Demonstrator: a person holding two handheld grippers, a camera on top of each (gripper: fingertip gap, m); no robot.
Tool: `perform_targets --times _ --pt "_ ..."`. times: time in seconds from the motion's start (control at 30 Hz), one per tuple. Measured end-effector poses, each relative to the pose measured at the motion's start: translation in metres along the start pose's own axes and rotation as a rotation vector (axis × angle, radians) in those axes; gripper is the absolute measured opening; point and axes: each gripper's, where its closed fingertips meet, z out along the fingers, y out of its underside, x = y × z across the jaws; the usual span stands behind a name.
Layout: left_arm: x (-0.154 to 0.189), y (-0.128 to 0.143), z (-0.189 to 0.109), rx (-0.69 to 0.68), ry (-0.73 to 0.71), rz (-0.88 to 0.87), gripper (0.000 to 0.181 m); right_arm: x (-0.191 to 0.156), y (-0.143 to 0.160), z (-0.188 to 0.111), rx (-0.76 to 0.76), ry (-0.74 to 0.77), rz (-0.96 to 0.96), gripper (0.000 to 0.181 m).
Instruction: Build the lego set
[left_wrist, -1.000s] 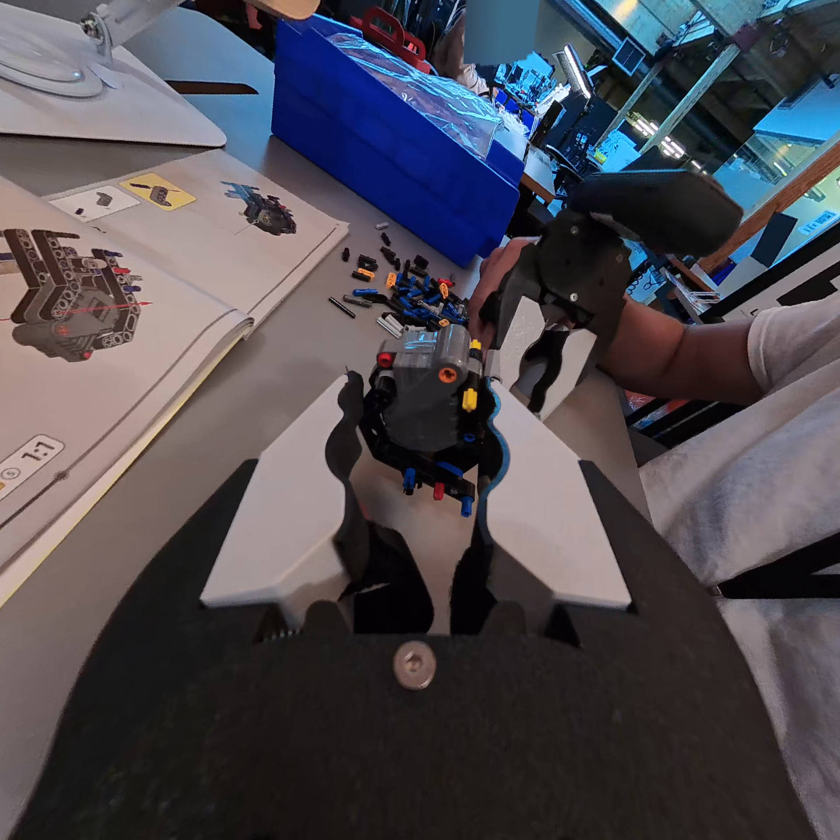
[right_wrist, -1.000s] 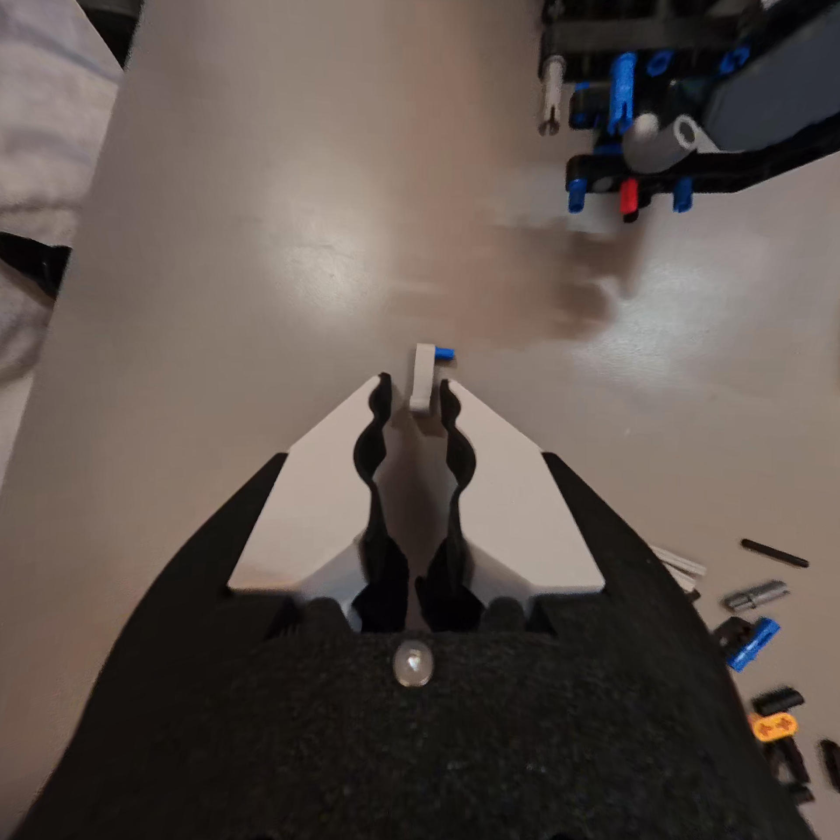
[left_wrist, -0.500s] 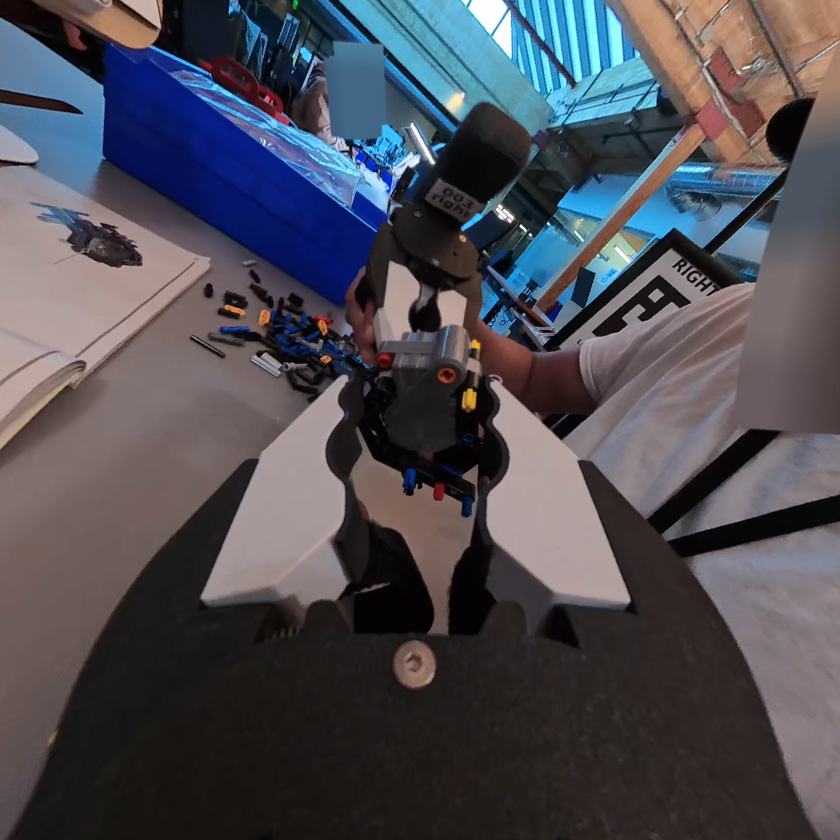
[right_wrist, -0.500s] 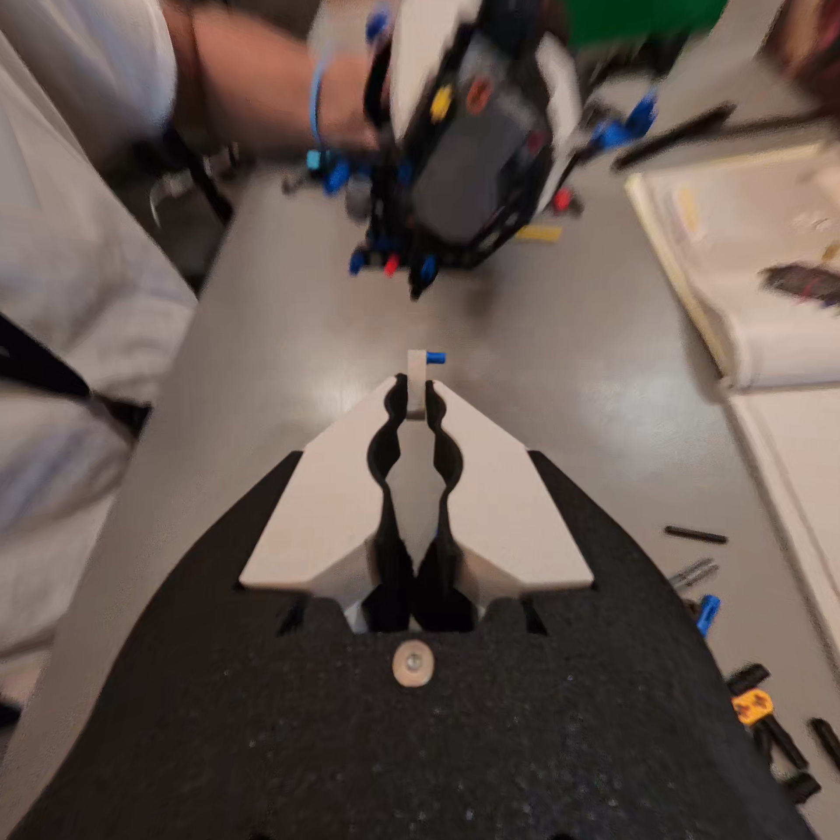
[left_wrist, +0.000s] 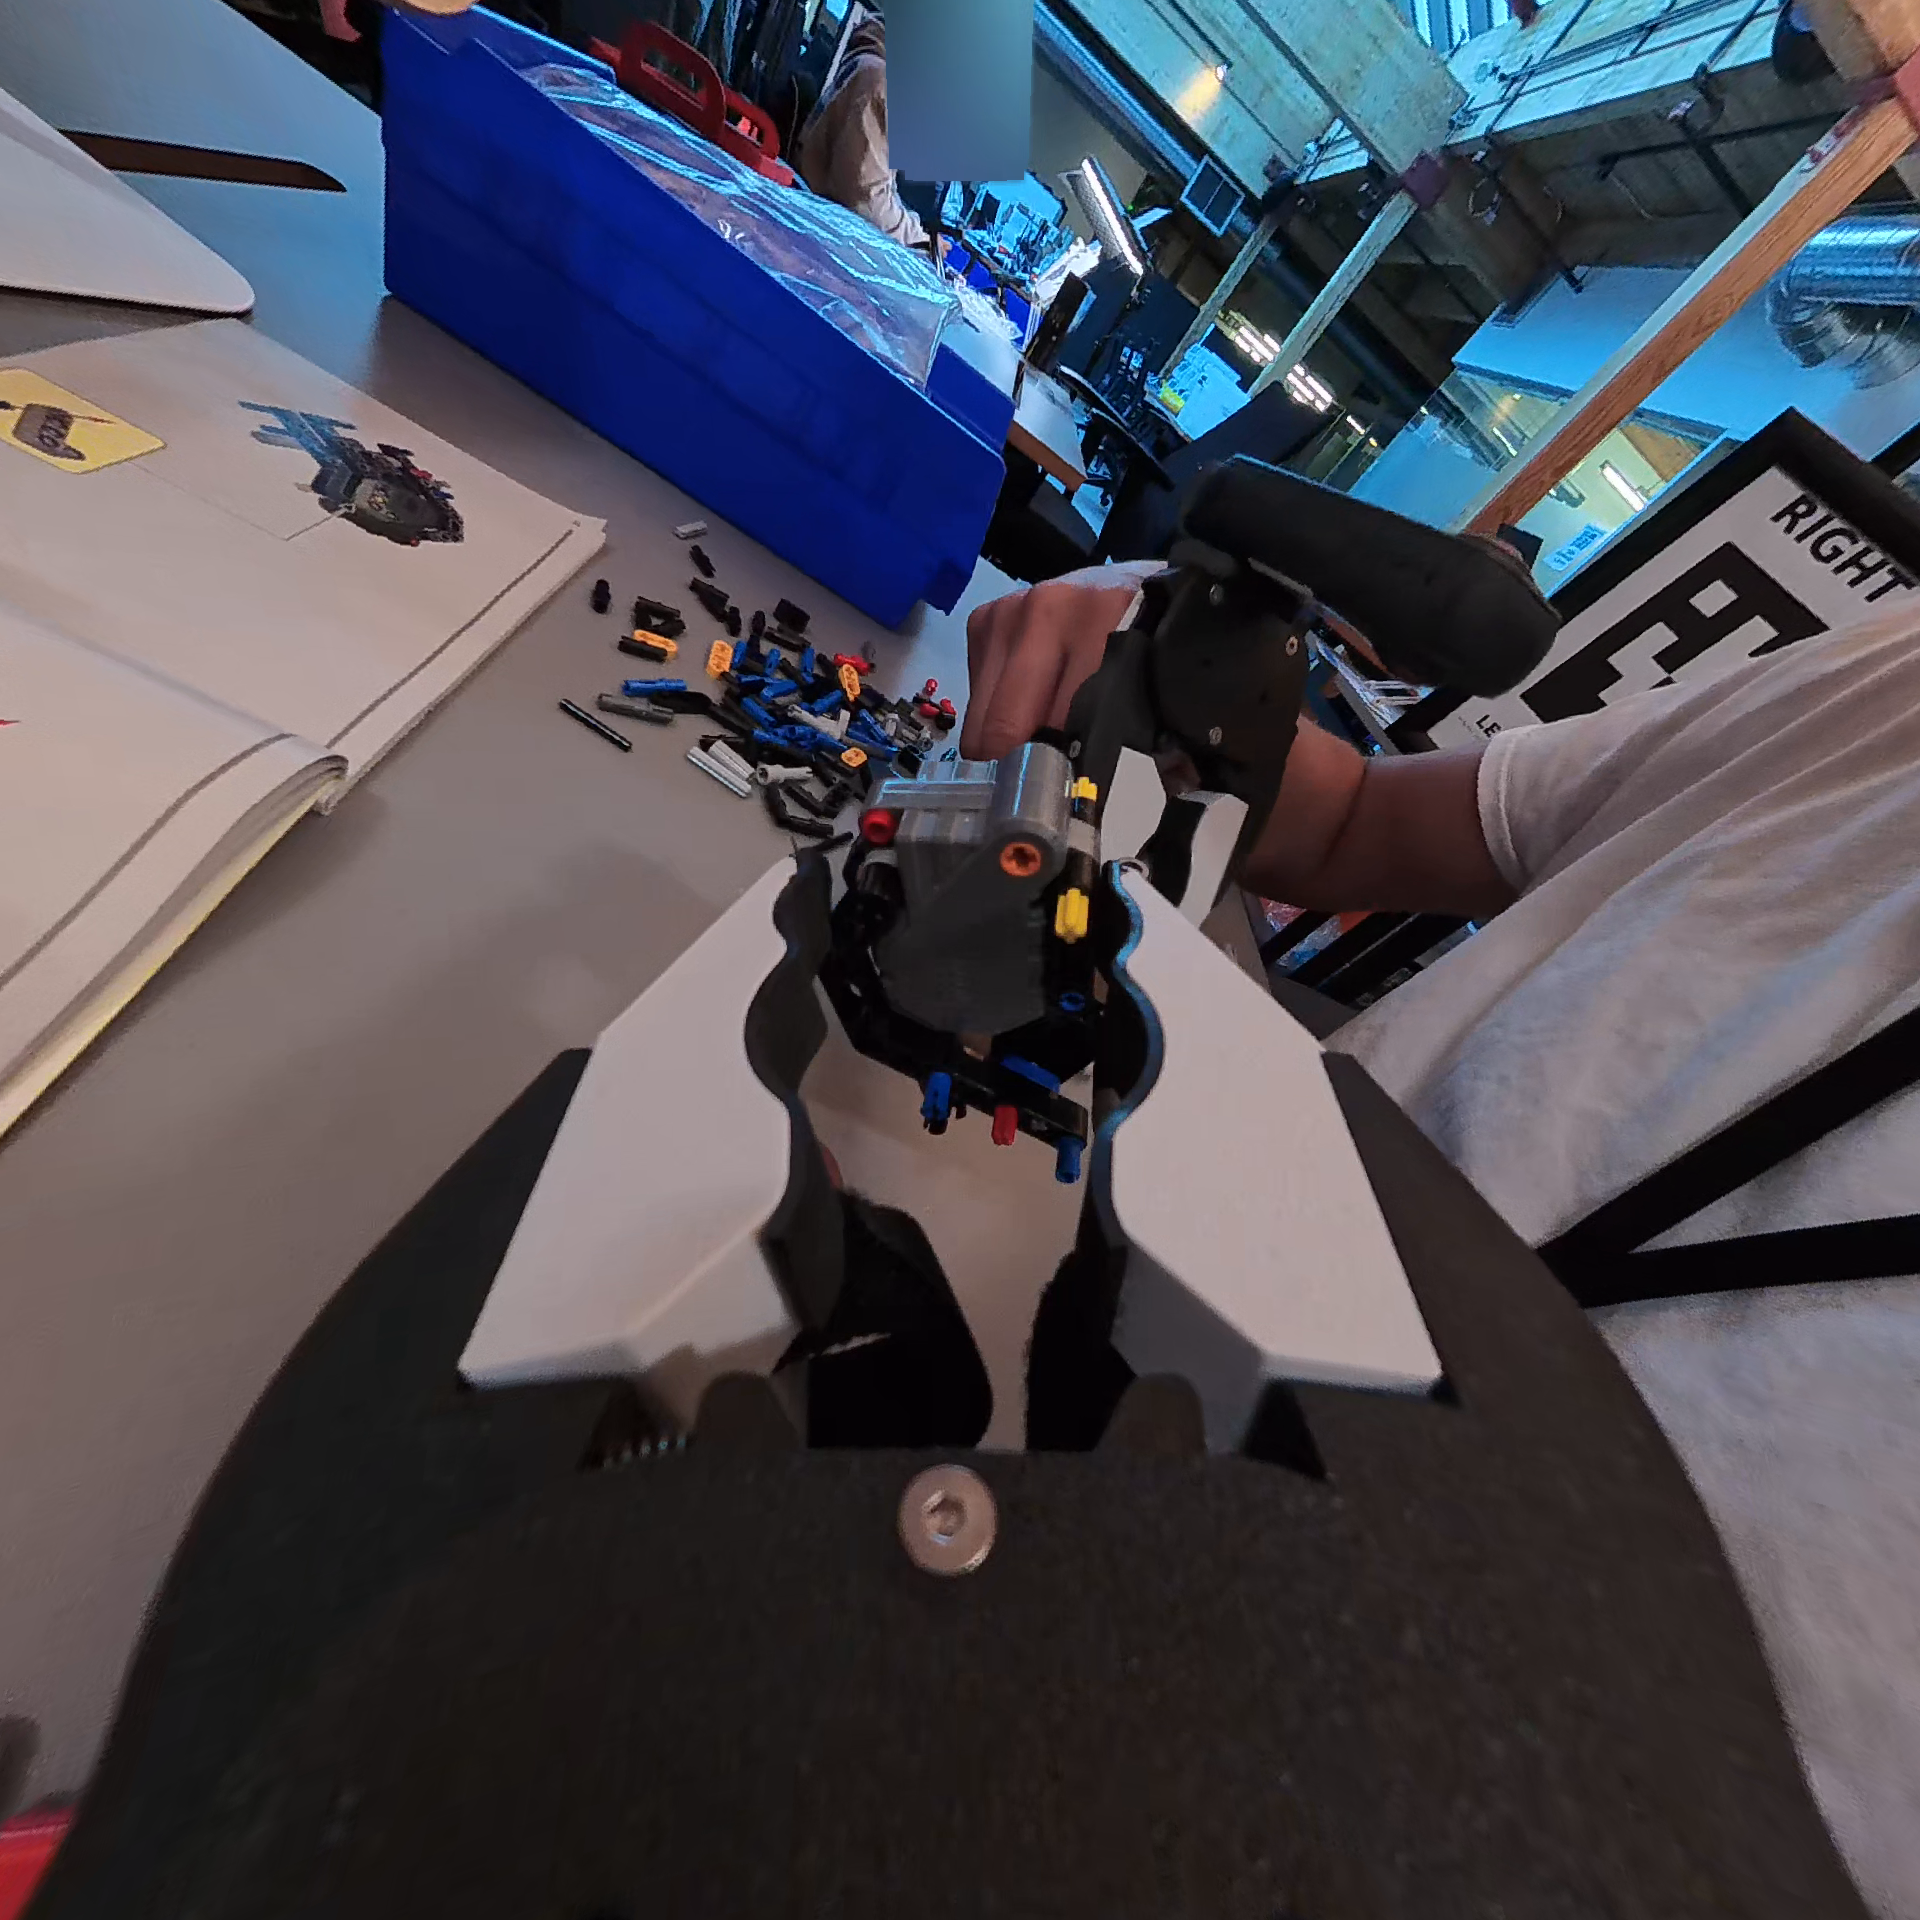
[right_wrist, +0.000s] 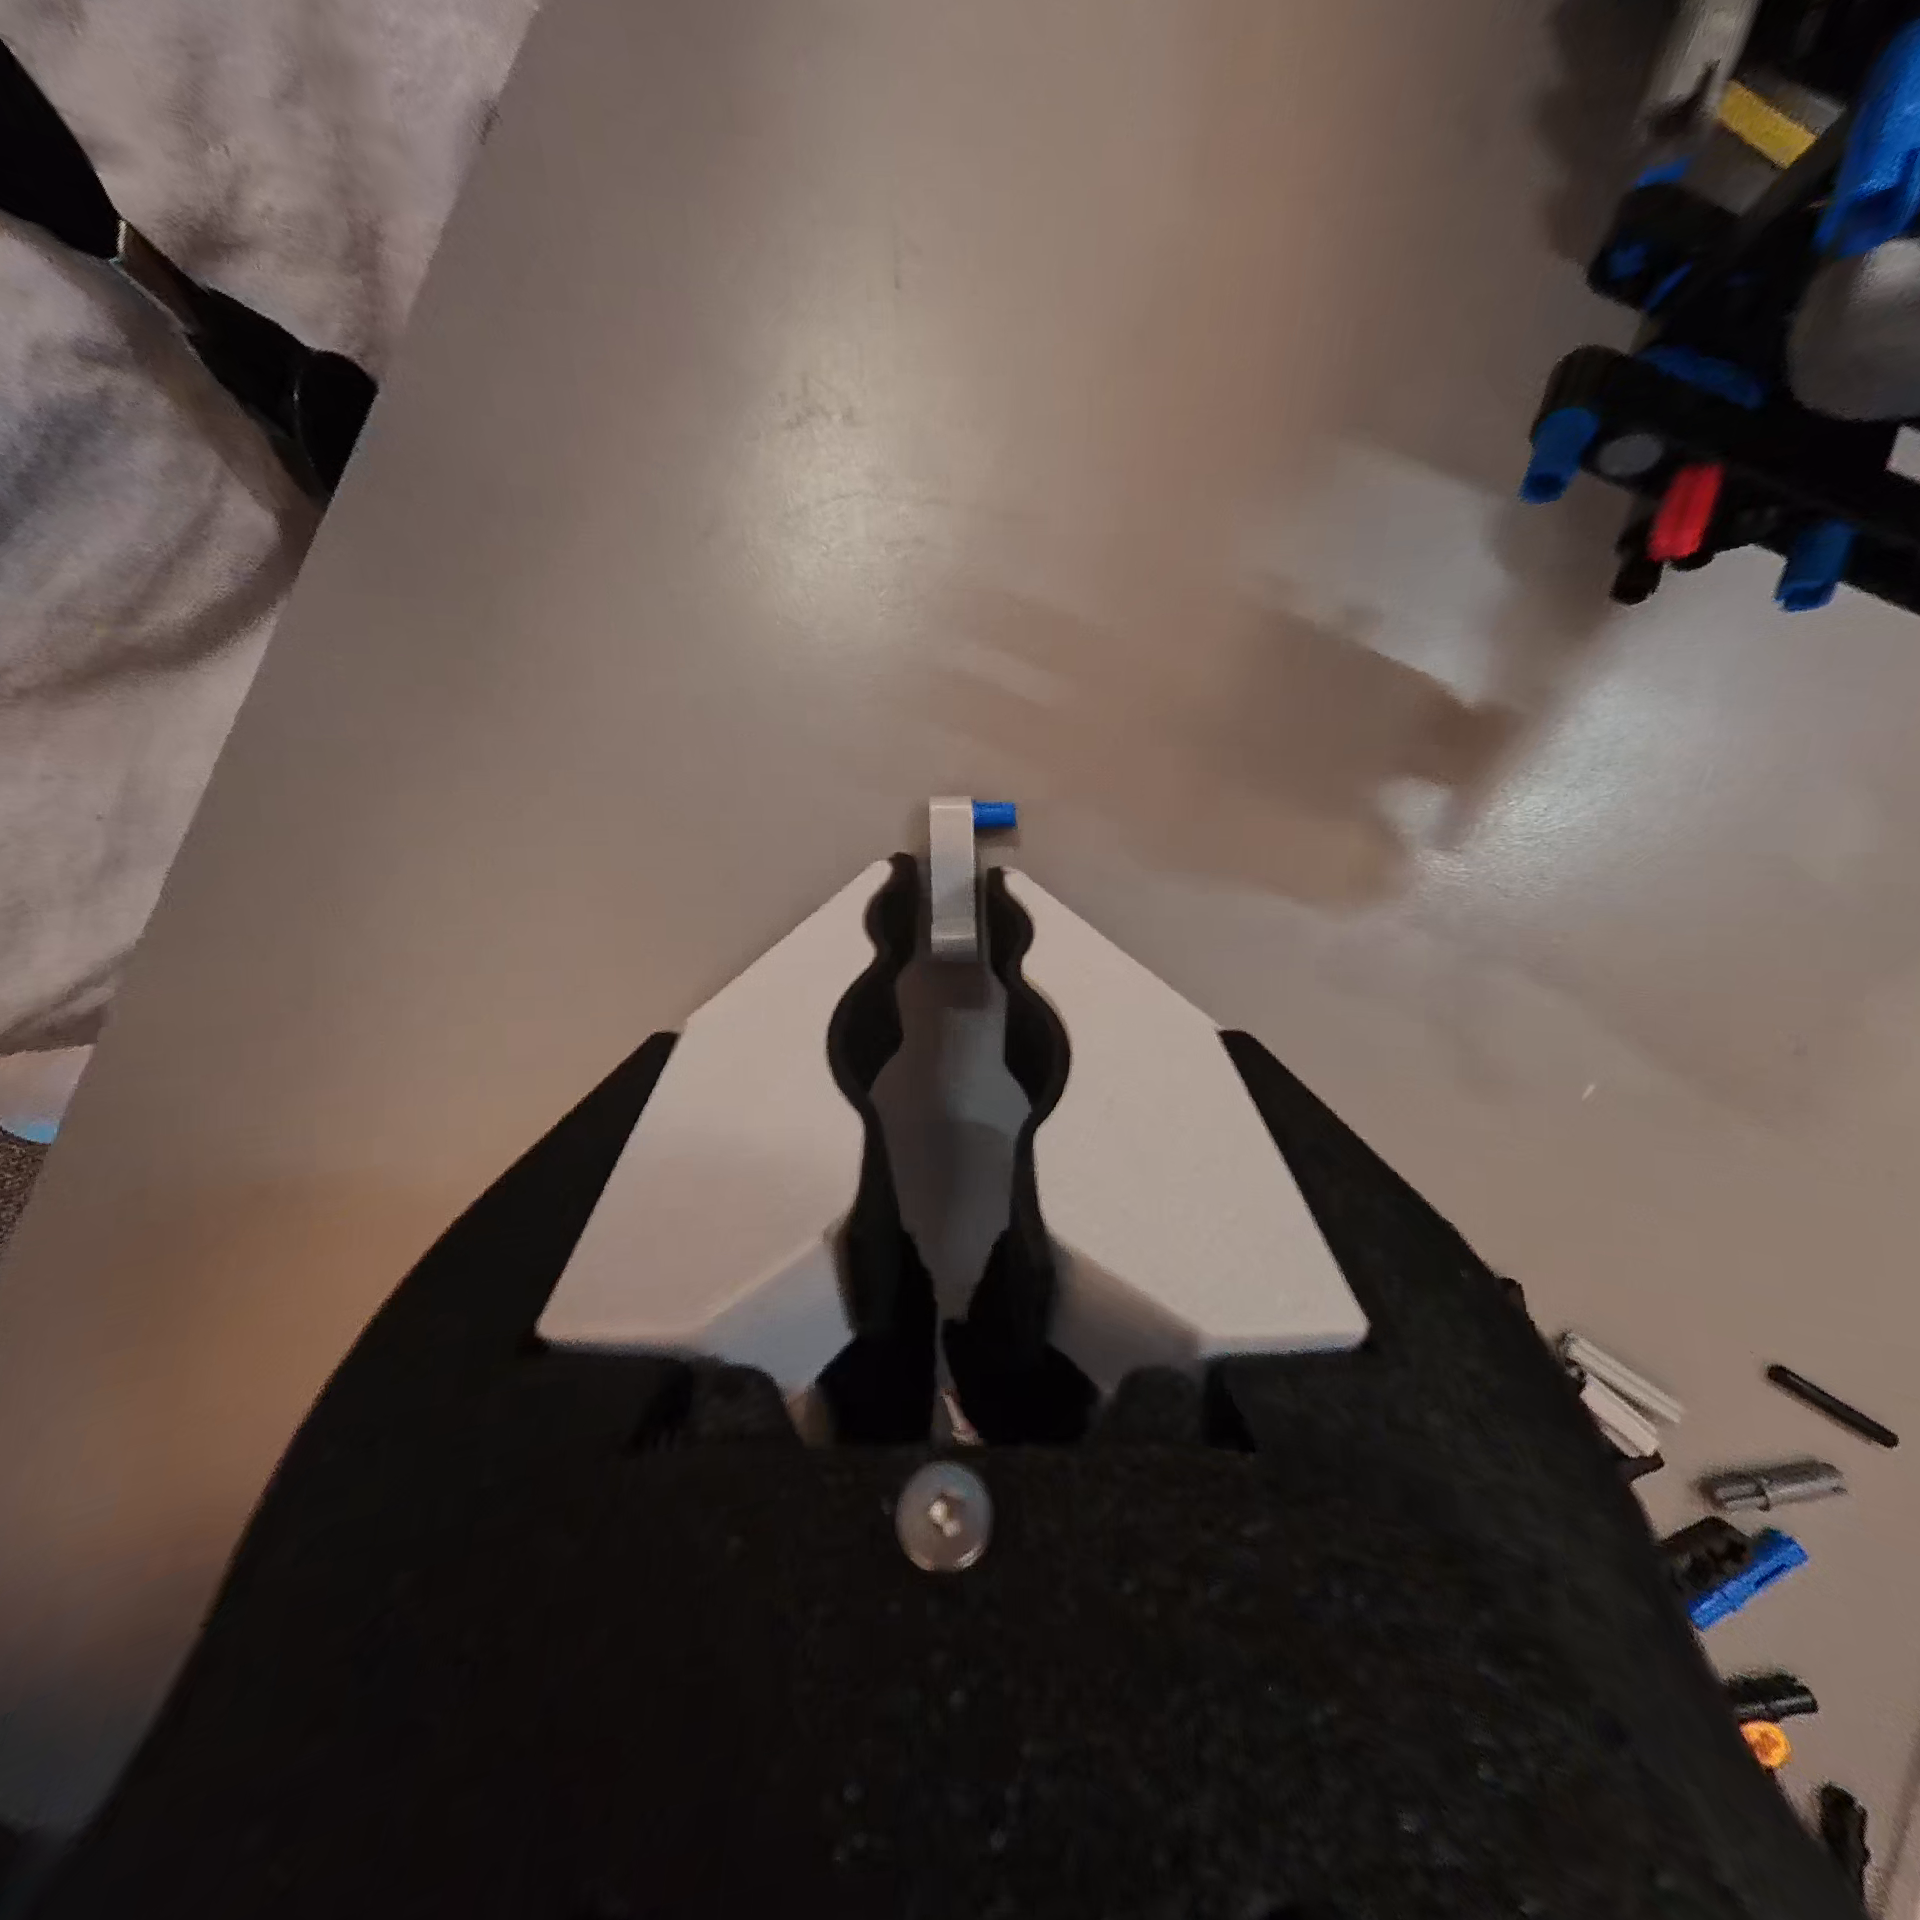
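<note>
My left gripper (left_wrist: 961, 894) is shut on the lego assembly (left_wrist: 971, 914), a grey motor block in a black frame with blue, red and yellow pins, held above the grey table (left_wrist: 436, 935). My right gripper (right_wrist: 951, 883) is shut on a small light grey piece (right_wrist: 951, 883) with a blue pin (right_wrist: 995, 814) sticking out to the right. In the left wrist view the right gripper (left_wrist: 1184, 831) sits just behind and right of the assembly. In the right wrist view the assembly (right_wrist: 1756, 416) shows blurred at the upper right, above the table (right_wrist: 779, 468).
A pile of loose lego parts (left_wrist: 769, 696) lies on the table behind the assembly. An open instruction booklet (left_wrist: 239, 582) lies at left. A blue bin (left_wrist: 675, 312) stands at the back. Loose parts (right_wrist: 1756, 1538) lie at the right wrist view's lower right. A person's white shirt (left_wrist: 1662, 935) is at right. The grippers' ends are close to 15 centimeters from one another.
Both grippers were briefly raised and tilted toward each other, then came back down. The right gripper again points at the table, with the assembly up to its right. Both grips are unchanged.
</note>
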Motion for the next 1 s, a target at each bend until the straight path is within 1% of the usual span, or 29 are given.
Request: perform_targets --times 0.07,0.13,0.17,0.2,0.23,0.27,0.33,0.4,0.43,0.5,0.6,0.63,0.67,0.7,0.77,0.83,0.93,1.0 --pt "0.0 -0.002 -0.001 0.01 -0.005 -0.001 0.049 0.003 -0.003 -0.005 0.003 0.024 0.035 0.021" --pt "-0.002 -0.005 -0.003 0.022 -0.021 0.006 0.049 0.009 -0.006 -0.019 0.007 0.078 0.16 0.029" --pt "-0.003 -0.007 -0.004 0.027 -0.035 0.01 0.049 0.006 -0.009 -0.028 0.034 0.097 0.268 0.033" --pt "-0.005 -0.008 -0.004 0.029 -0.051 0.012 0.049 0.007 -0.011 -0.035 0.074 0.152 0.397 0.037" --pt "-0.007 -0.008 -0.005 0.03 -0.068 0.014 0.049 0.012 -0.008 -0.041 0.108 0.244 0.534 0.037" --pt "-0.01 -0.008 -0.006 0.029 -0.082 0.016 0.049 0.012 -0.004 -0.041 0.147 0.314 0.674 0.037" --pt "-0.01 -0.009 -0.006 0.034 -0.084 0.016 0.049 0.008 0.003 -0.033 0.257 0.412 0.94 0.037" --pt "-0.007 -0.009 -0.005 0.035 -0.064 0.008 0.049 0.005 0.001 -0.025 0.412 0.491 1.097 0.035" --pt "-0.007 -0.008 -0.004 0.032 -0.061 0.007 0.049 0.005 0.003 -0.023 0.445 0.549 1.132 0.033" --pt "-0.007 -0.005 -0.002 0.018 -0.061 0.012 0.049 0.005 0.006 -0.02 0.472 0.639 1.147 0.027" --pt "-0.003 -0.002 0.001 0.01 -0.033 -0.002 0.049 0.003 0.007 -0.015 0.407 0.707 1.112 0.025" --pt "-0.002 0.0 0.002 0.006 -0.025 -0.01 0.049 0.003 0.007 -0.016 0.393 0.732 1.093 0.021" --pt "-0.002 0.001 0.003 0.002 -0.021 -0.015 0.049 0.003 0.006 -0.013 0.376 0.729 1.078 0.017" --pt "-0.001 0.002 0.004 -0.003 -0.017 -0.016 0.049 0.003 0.007 -0.01 0.356 0.717 1.077 0.017" --pt "0.001 0.004 0.006 -0.015 -0.01 -0.012 0.049 0.005 0.005 -0.009 0.361 0.712 1.071 0.015" --pt "0.003 0.006 0.007 -0.027 -0.014 0.009 0.049 0.006 0.004 -0.01 0.365 0.714 1.056 0.008" --pt "0.005 0.007 0.008 -0.048 -0.036 0.051 0.049 0.011 0.005 -0.019 0.355 0.778 0.983 0.007" --pt "0.007 0.007 0.008 -0.053 -0.04 0.07 0.049 0.02 -0.005 -0.036 0.403 0.873 0.847 0.007"
